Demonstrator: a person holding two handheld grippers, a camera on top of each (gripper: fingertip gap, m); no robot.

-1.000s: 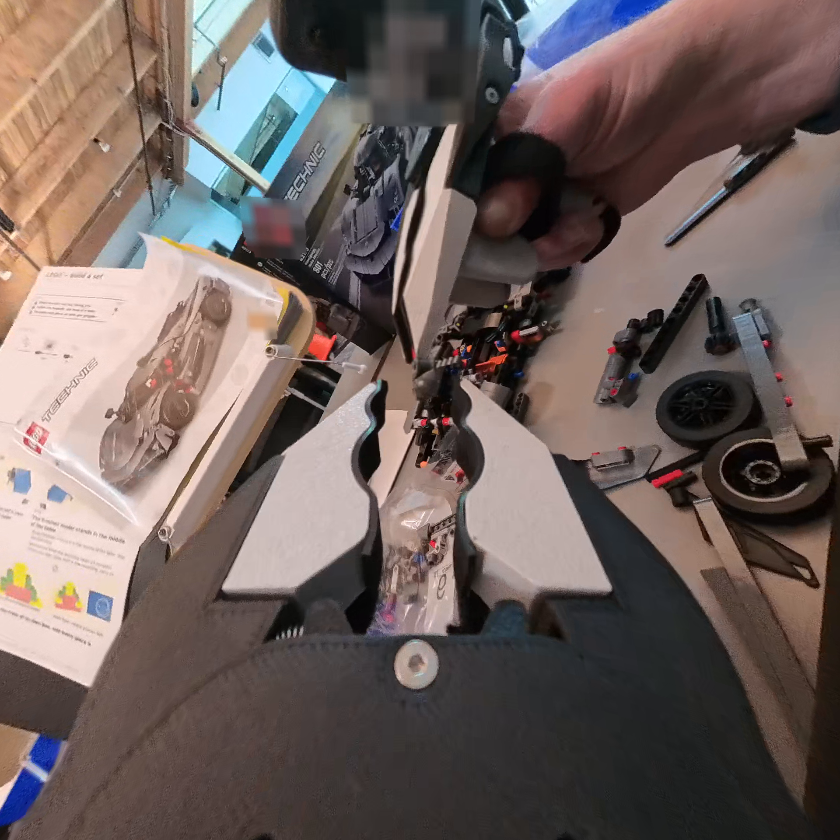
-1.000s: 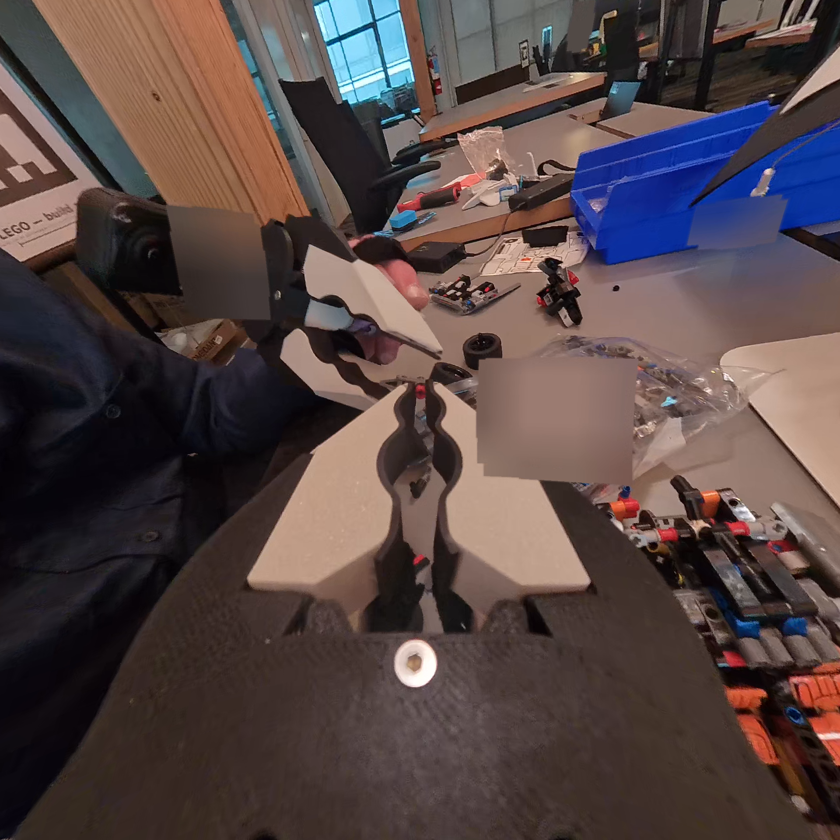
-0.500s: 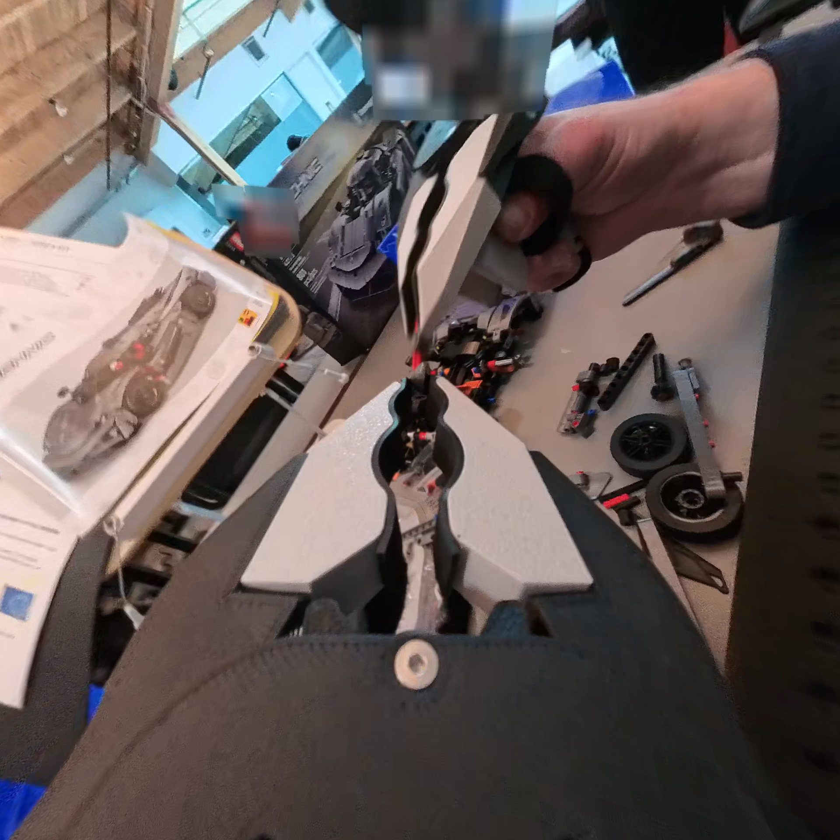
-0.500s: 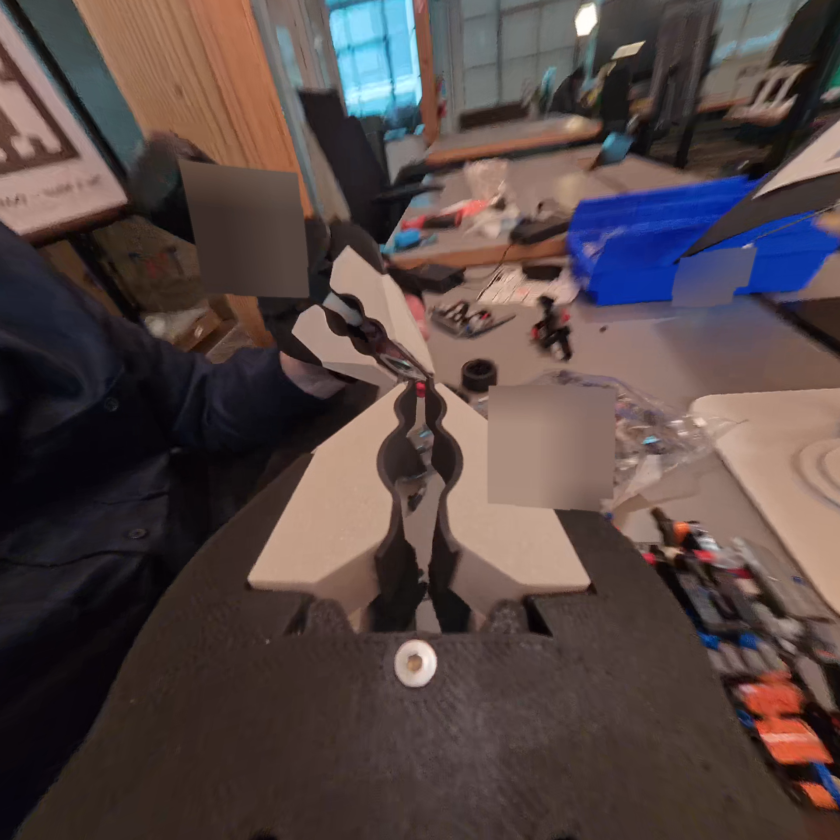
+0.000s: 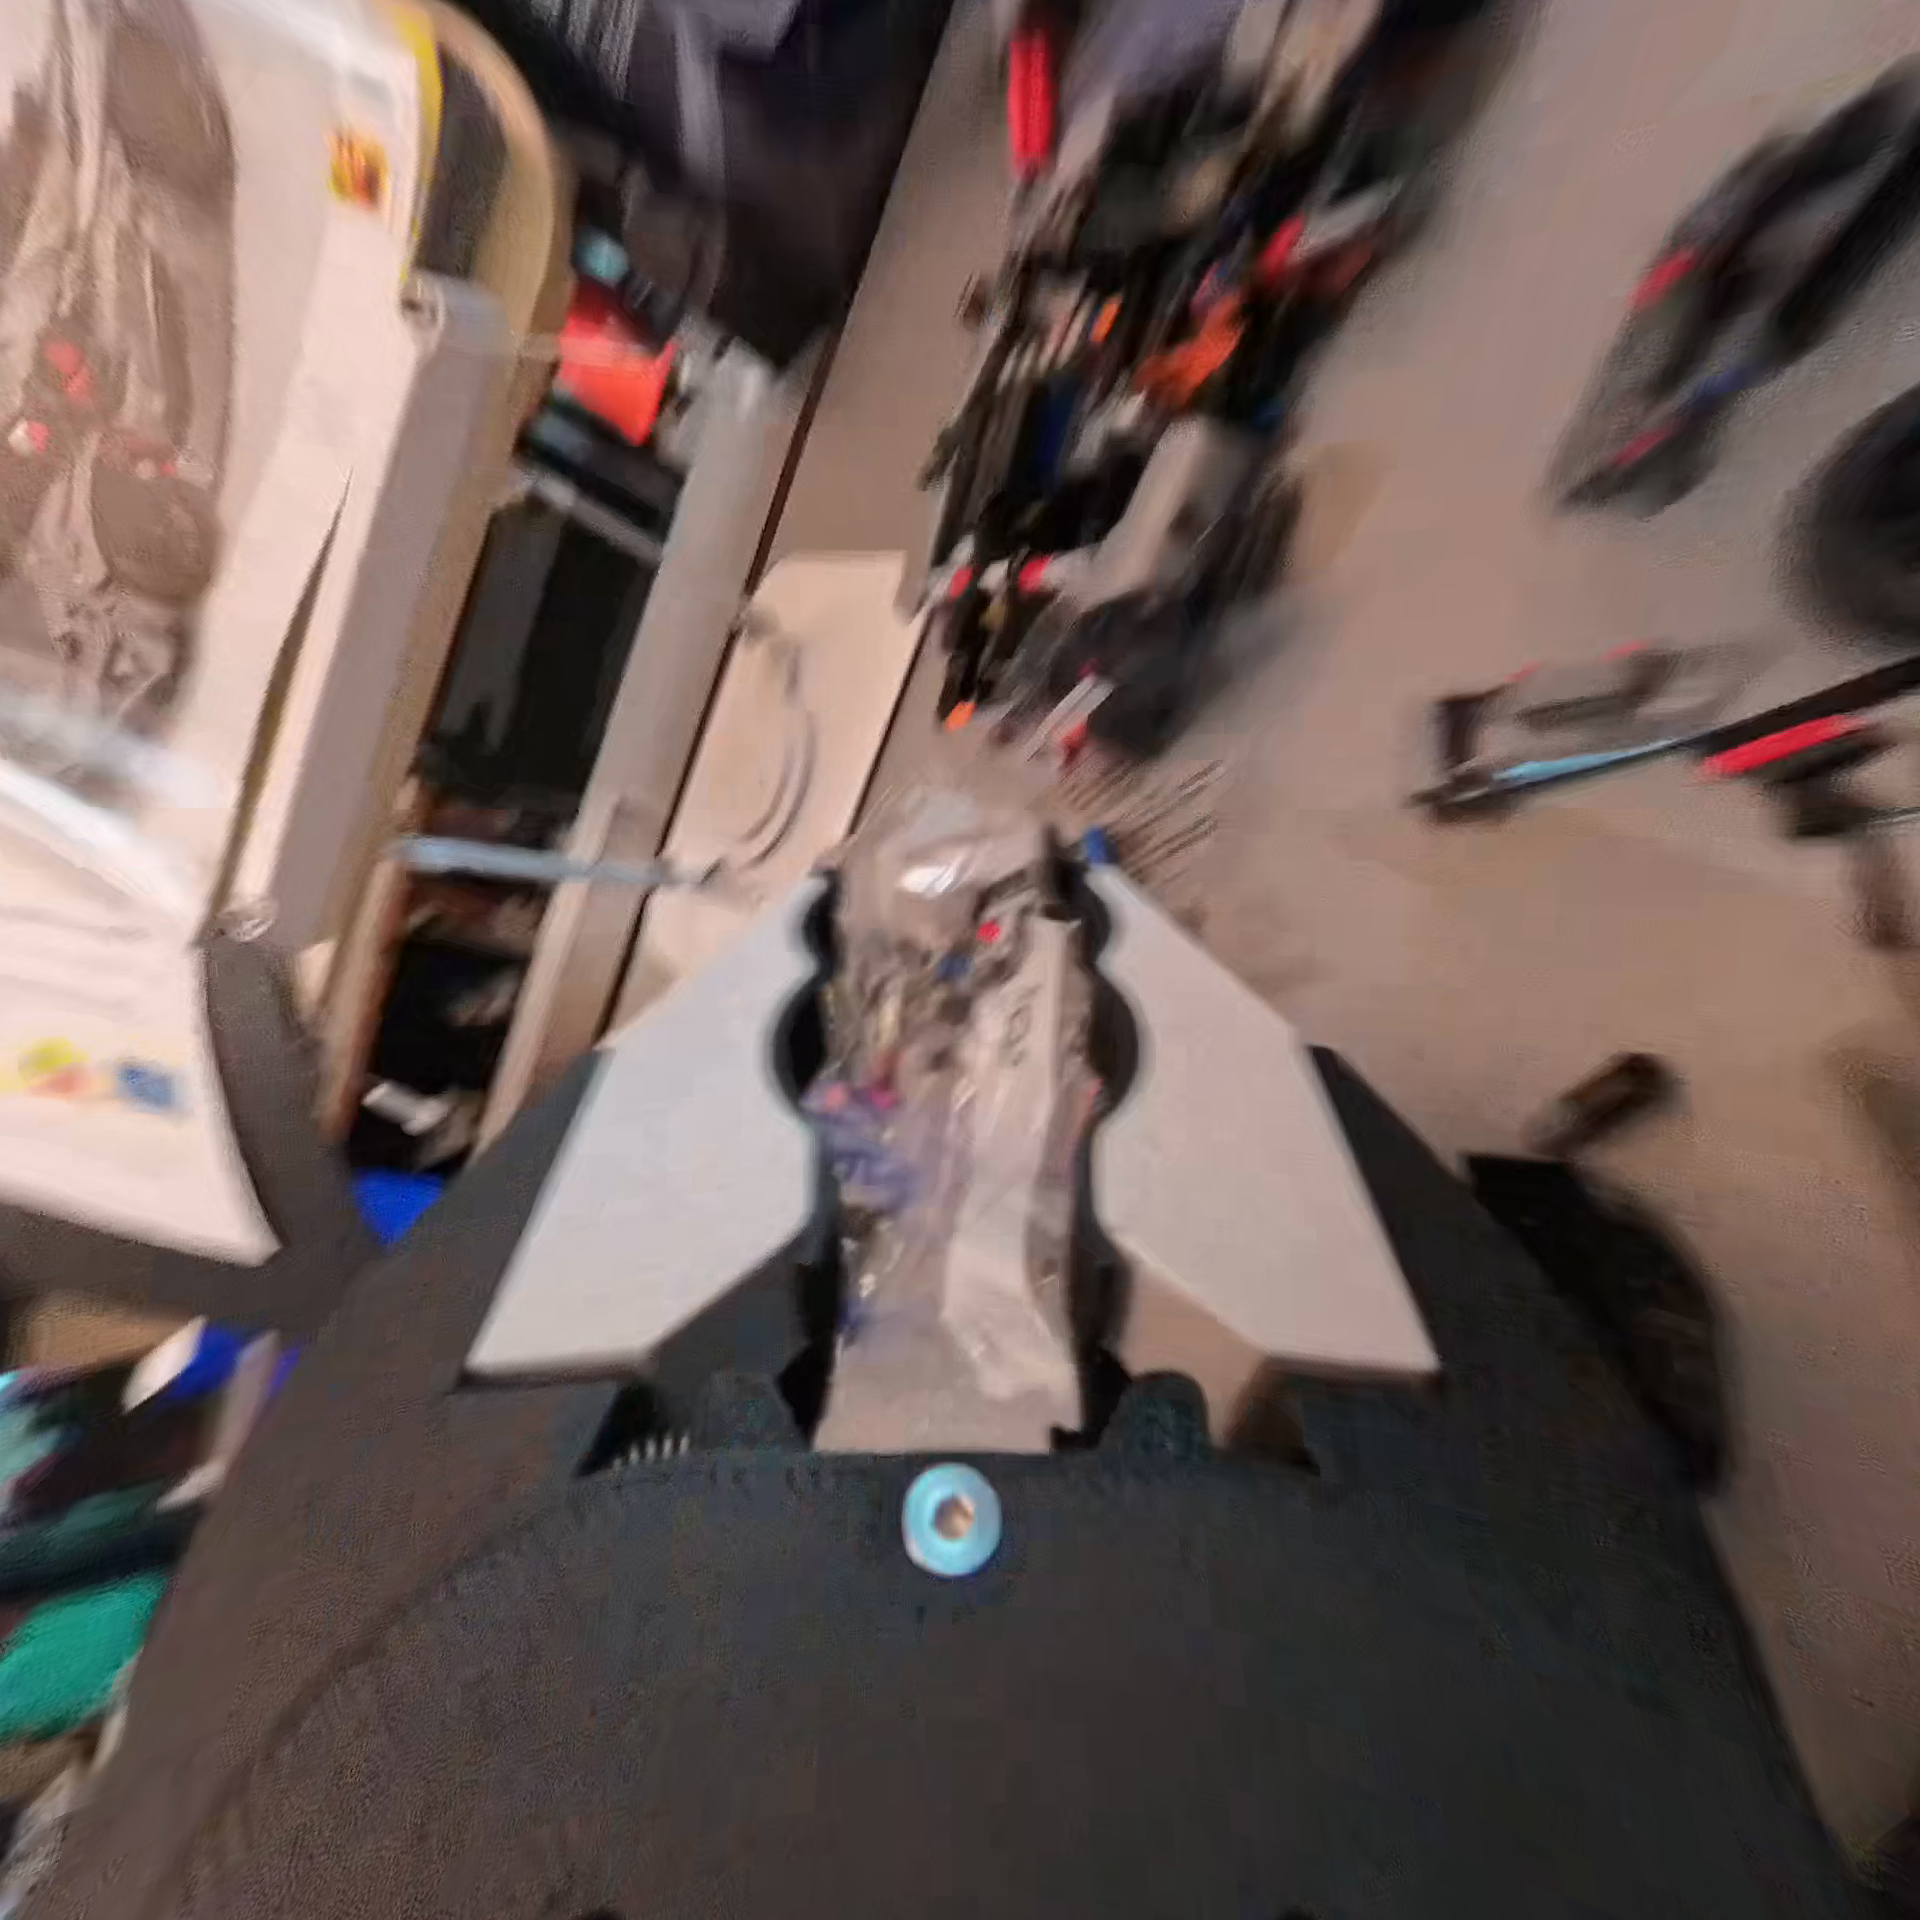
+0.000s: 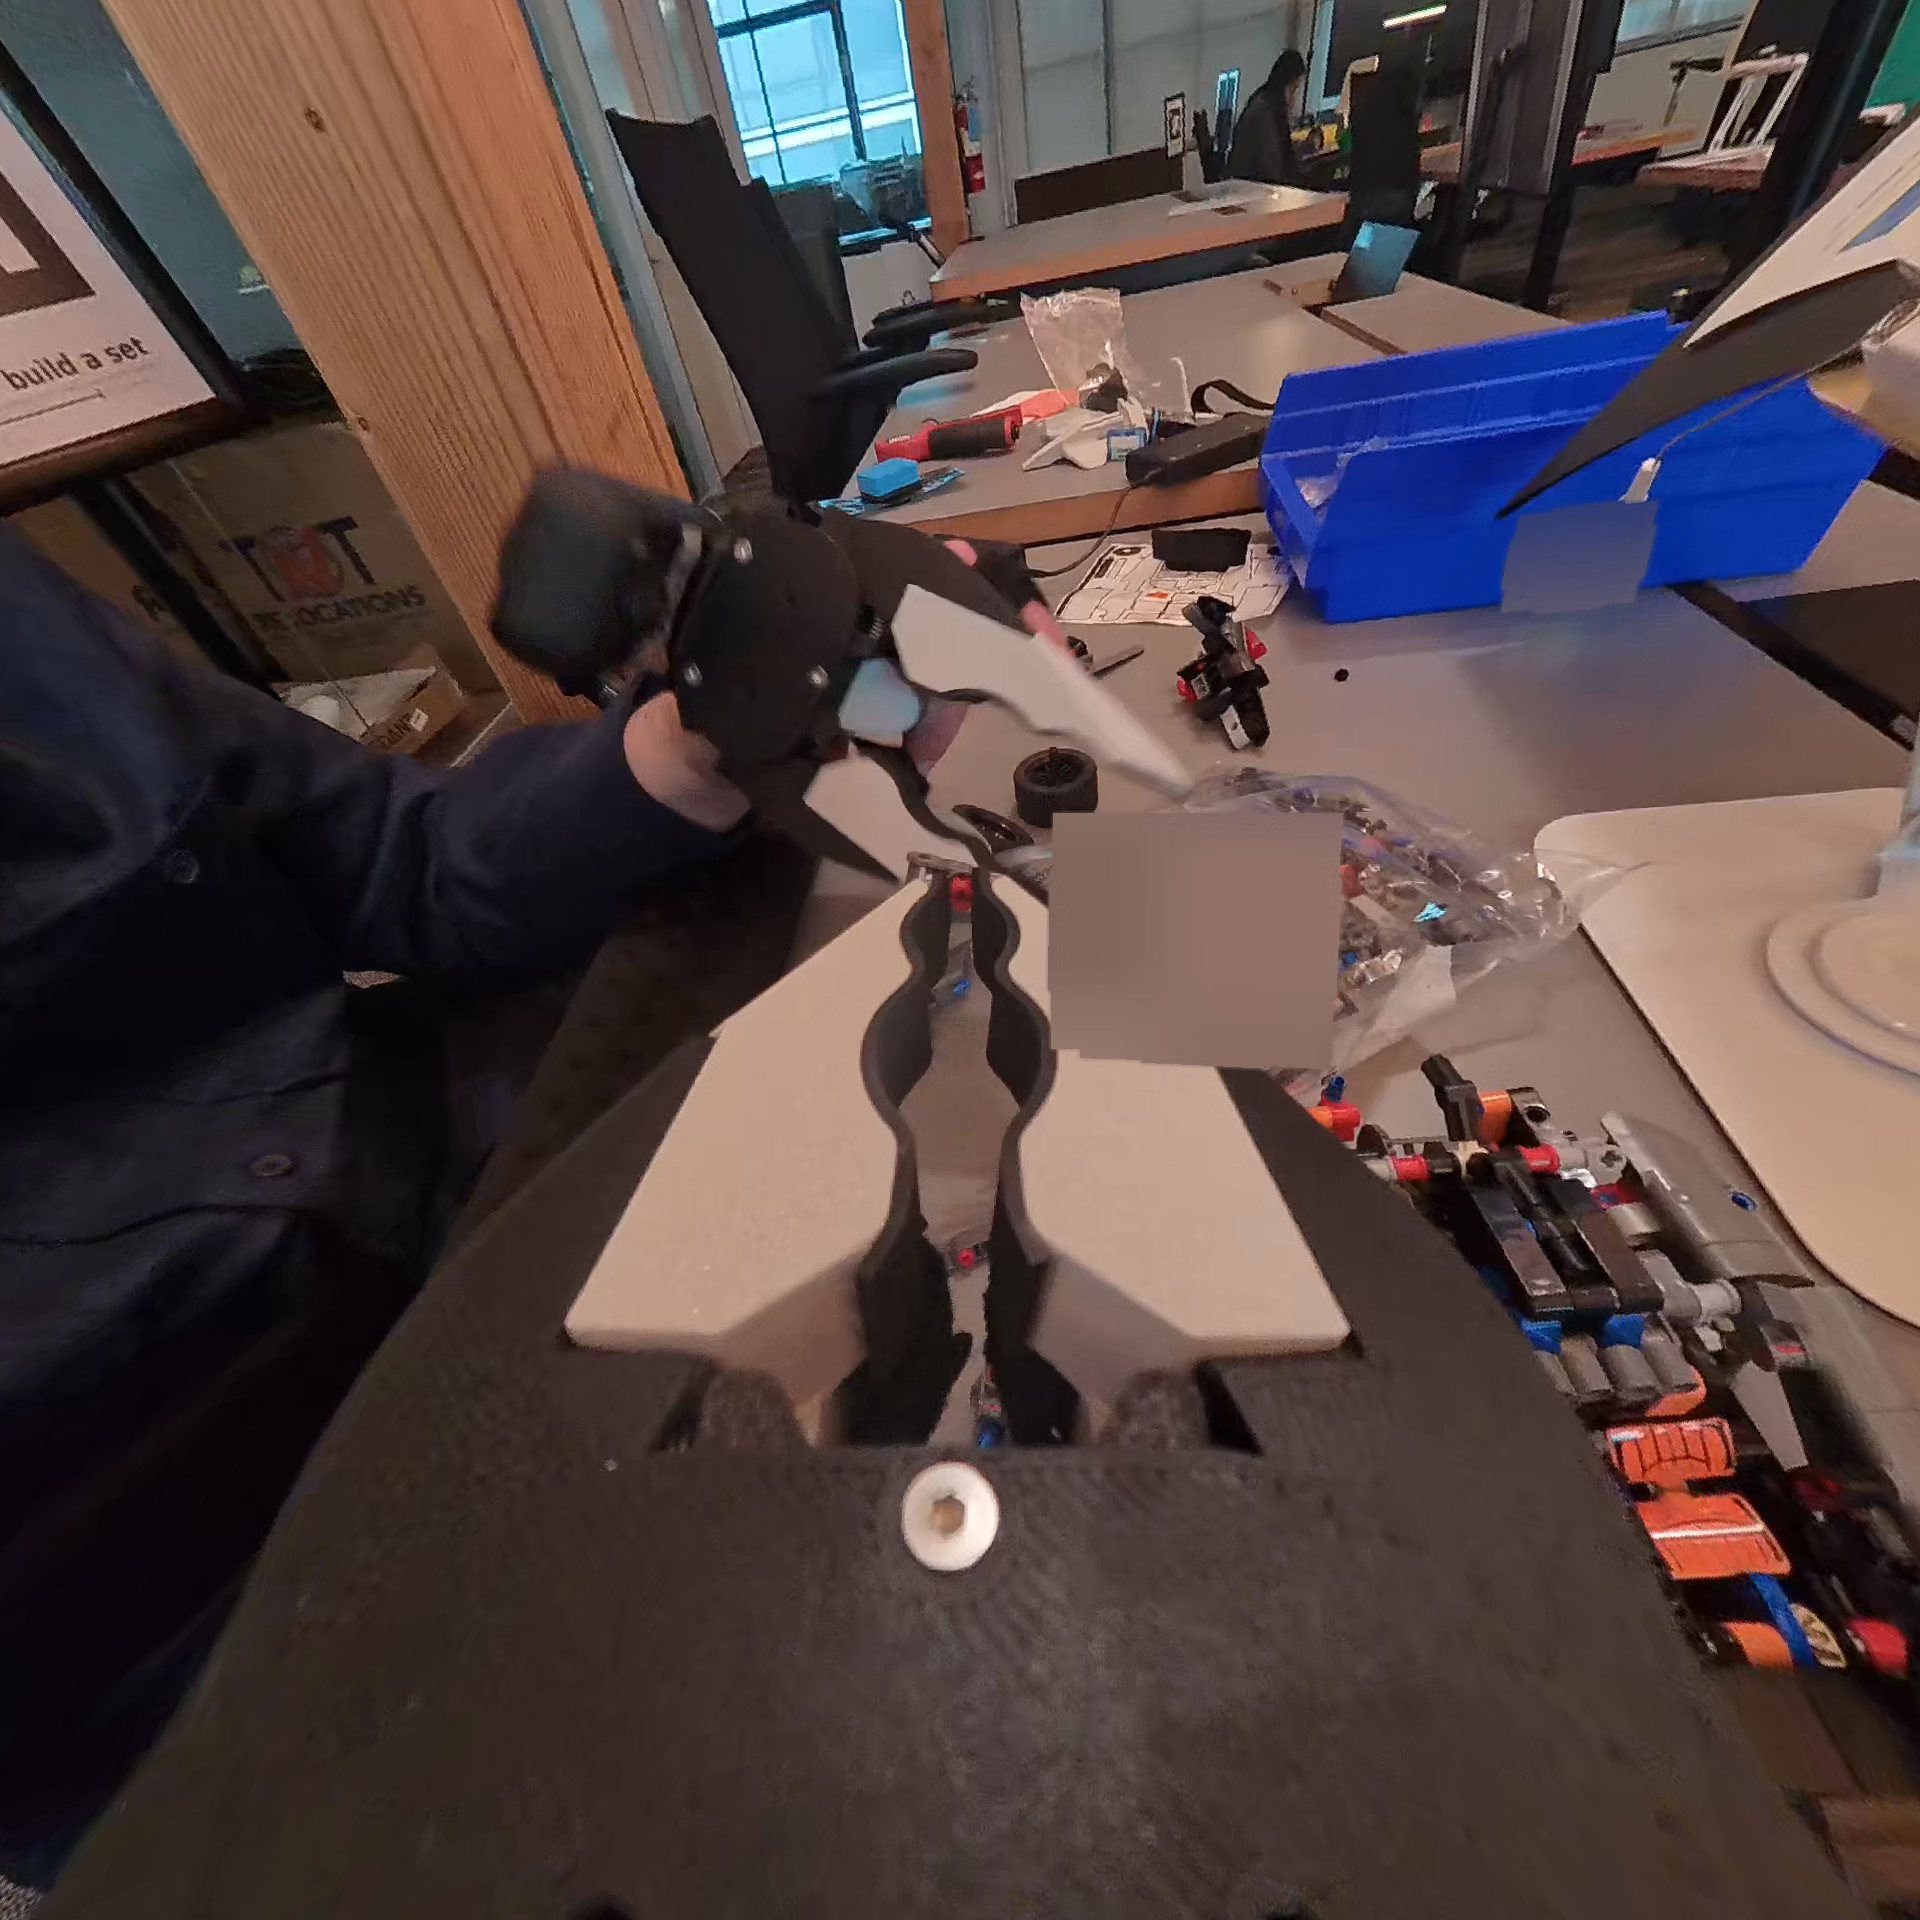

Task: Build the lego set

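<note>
The left wrist view is heavily motion-blurred. In it the left gripper [image 5: 956, 894] has its pale grey fingers spread, with a clear plastic bag of small lego parts [image 5: 935, 1091] showing in the gap between them; whether the fingers touch the bag cannot be told. At 12 o'clock from the fingertips lies the partly built dark lego car chassis with red and orange pieces [image 5: 1101, 436] on the grey worktop [image 5: 1455, 987]. At 10 o'clock stands a printed instruction sheet in a clear sleeve [image 5: 135, 436].

In the right wrist view the right gripper [image 6: 951, 888] has its fingers drawn close together, pinching a small grey lego piece with a red pin [image 6: 954, 896] at the tips. The left gripper appears at 11 o'clock, held by a hand in a dark blue sleeve [image 6: 436, 852], its upper finger tip just at the top of the bag. A small black lego wheel [image 6: 1055, 784] lies on the worktop at 12 o'clock. The chassis lies at 4 o'clock. A blue plastic bin [image 6: 1455, 468] sits at 1 o'clock, well apart, and a small black and red lego sub-assembly [image 6: 1226, 670] lies in front of it.
</note>
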